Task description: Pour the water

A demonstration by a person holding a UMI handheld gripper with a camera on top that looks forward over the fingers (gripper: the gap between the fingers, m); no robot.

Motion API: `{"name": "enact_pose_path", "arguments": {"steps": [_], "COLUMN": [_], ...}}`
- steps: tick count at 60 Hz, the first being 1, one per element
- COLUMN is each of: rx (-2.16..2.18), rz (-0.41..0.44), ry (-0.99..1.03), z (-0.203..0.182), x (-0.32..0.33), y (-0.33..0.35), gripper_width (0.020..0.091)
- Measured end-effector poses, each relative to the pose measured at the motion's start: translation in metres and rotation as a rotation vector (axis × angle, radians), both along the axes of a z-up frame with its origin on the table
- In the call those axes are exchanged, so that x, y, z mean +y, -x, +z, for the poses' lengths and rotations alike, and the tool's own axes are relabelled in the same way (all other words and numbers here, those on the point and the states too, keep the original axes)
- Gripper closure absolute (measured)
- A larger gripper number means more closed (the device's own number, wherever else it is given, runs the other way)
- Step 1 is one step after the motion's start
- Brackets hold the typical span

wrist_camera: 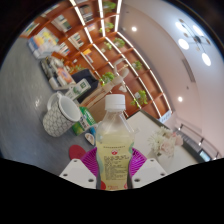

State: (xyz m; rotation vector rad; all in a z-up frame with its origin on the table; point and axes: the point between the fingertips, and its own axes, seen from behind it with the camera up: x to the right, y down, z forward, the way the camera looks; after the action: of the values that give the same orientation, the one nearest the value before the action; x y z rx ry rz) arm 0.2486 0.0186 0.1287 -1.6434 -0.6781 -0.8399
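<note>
Your gripper (113, 163) is clamped on the bottle (115, 140), both pink pads (92, 160) pressing its sides. The bottle stands upright between the fingers, white cap on top, yellowish label facing you. A white mug (60, 112) sits on the table (25, 100) just beyond and to the left, handle toward the bottle. Shelves (85, 40) with boxes and plants run behind.

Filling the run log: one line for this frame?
claw: shut on bottle | bottle: capped, upright, lifted | mug: beyond, beside bottle | pour: not started
</note>
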Motion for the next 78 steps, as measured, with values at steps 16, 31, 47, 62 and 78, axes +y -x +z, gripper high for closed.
{"name": "enact_pose_path", "arguments": {"steps": [16,31,47,62,78], "rx": [-0.593,-1.06,-1.257,-0.673,0.471], "rz": [0.047,0.111,0.131,0.12,0.128], "ry": [0.029,0.032,-0.022,-0.063,-0.008], "z": [0.026,0.038,0.045,0.051,0.028], "x": [0.057,0.083,0.093,0.073,0.072], "y": [-0.003,0.02,0.037,0.019,0.017], "gripper_width": [0.0755,0.0745,0.0741,0.0741,0.0743]}}
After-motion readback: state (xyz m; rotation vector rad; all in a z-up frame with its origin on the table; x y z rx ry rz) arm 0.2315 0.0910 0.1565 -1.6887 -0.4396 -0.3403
